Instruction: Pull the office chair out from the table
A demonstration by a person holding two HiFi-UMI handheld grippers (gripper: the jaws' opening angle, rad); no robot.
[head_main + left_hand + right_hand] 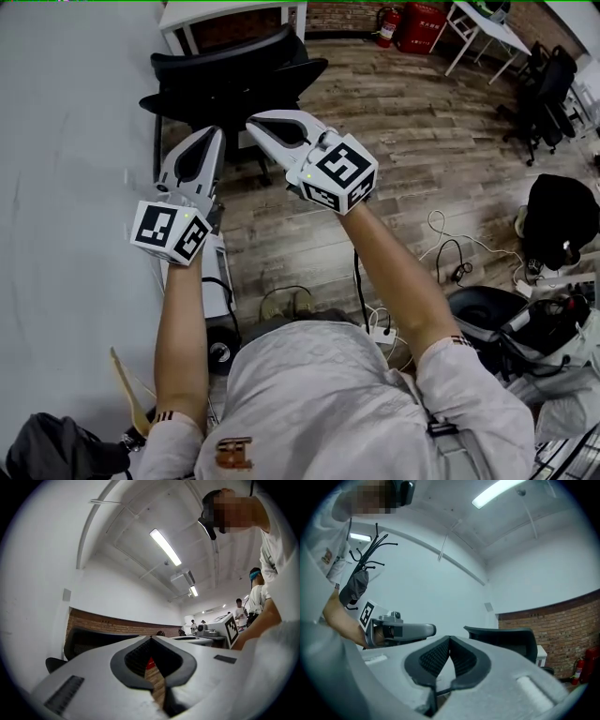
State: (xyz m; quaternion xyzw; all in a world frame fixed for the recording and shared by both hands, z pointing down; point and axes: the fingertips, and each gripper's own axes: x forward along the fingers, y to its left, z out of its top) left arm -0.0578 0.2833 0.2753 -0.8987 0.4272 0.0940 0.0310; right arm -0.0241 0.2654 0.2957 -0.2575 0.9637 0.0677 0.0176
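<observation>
Office chair (230, 80), black mesh, swivel type: just beside white bench (187, 19). Left gripper (212, 133), white plastic: fingers closed together, empty, near chair. Right gripper (255, 122), white plastic: fingers closed together, empty, near chair.

No word, brand or number reads clearly for us anywhere in these views. The only signs we make out are black-and-white square markers on the left cube (171, 232) of the left gripper (212, 133) and on the right cube (339, 174) of the right gripper (253, 121); they are coded patterns, not letters, and one marked face of each cube also shows in the other gripper's view. An orange-brown print (232, 453) on the back of the person's shirt (328, 403) and pale marks on the red box (424, 23) are too small and blurred for us to read.
</observation>
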